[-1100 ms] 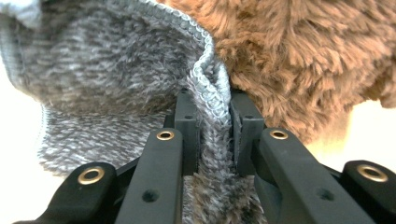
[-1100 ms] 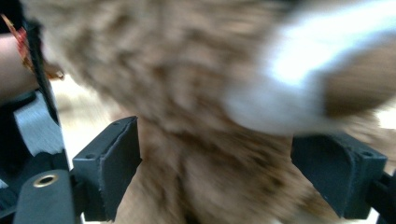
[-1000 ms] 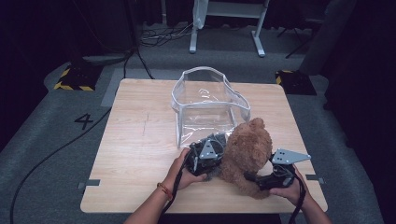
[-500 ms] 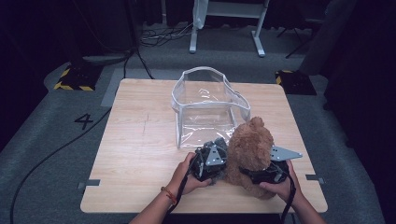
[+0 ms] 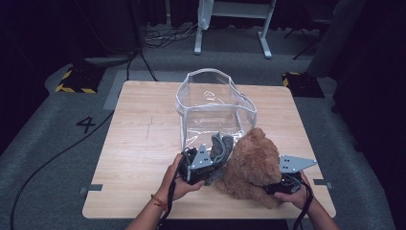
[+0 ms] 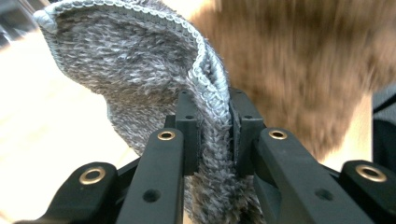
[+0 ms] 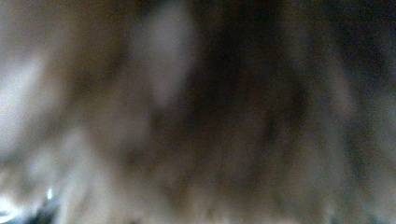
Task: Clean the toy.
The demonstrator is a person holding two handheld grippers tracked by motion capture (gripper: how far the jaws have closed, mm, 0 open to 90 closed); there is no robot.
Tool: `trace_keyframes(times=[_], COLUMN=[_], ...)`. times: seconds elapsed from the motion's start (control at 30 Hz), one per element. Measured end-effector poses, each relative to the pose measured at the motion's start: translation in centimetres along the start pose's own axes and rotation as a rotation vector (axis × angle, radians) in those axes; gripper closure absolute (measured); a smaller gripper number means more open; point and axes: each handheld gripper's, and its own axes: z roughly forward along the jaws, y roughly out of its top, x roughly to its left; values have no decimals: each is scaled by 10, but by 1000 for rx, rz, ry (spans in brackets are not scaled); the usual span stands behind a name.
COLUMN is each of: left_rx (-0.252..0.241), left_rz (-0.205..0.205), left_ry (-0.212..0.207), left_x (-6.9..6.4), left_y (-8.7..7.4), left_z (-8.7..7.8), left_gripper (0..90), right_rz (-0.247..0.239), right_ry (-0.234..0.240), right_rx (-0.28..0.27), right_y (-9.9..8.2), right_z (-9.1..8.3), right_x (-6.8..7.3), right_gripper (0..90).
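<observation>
A grey knitted cloth (image 5: 221,145) stands up from my left gripper (image 5: 214,158), just in front of the clear plastic bag (image 5: 215,103). In the left gripper view the gripper (image 6: 214,108) is shut on a fold of the cloth (image 6: 140,60), with the brown teddy bear (image 6: 303,60) right behind it. The bear (image 5: 253,163) sits on the table's front right, touching the cloth. My right gripper (image 5: 270,188) is pressed into the bear's right side, its jaws buried in fur. The right gripper view is a blur of brown fur (image 7: 187,112).
The wooden table (image 5: 143,143) has bare room on its left half. The clear bag stands open-topped at the table's middle back. Cables and a white stand's legs (image 5: 230,28) lie on the floor beyond the table.
The grey cloth now stands higher out of my left gripper. My right gripper has pushed in against the bear's right side, and the bear has shifted slightly.
</observation>
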Motion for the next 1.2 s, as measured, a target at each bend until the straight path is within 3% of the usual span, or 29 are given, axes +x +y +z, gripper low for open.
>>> trace_keyframes(times=[0.13, 0.23, 0.4, 0.47, 0.63, 0.83, 0.97, 1.13, 1.2], left_rx=[-81, -107, -29, 8, 20, 199, 218, 158, 162], left_rz=[6, -9, 11, 25, -10, 71, 63, 45, 51], left_ry=[29, 10, -35, -51, -95, -33, -47, -66, -72], left_x=[5, 11, 10, 6, 3, -5, -9, -7, -7], left_y=[19, 26, 25, 21, 11, -11, -24, -15, -13], left_z=[-16, -14, 20, 35, 51, 63, 63, 55, 56], left_gripper=[771, 771, 771, 770, 771, 770, 768, 769, 769], right_rz=[-42, -70, -99, -86, -48, -65, -58, -48, -48], right_ry=[42, 88, 152, 172, 164, 128, 130, 142, 135], right_rx=[3, -1, 5, 3, 1, 19, 17, 9, 7], right_y=[4, 6, 3, 1, -6, -9, -11, -14, -15], right_z=[8, 10, 3, 0, -3, -11, -13, -13, -14], right_x=[5, 5, 0, -5, -12, -13, -14, -18, -20], right_gripper=[434, 435, 421, 381, 315, 320, 321, 298, 275])
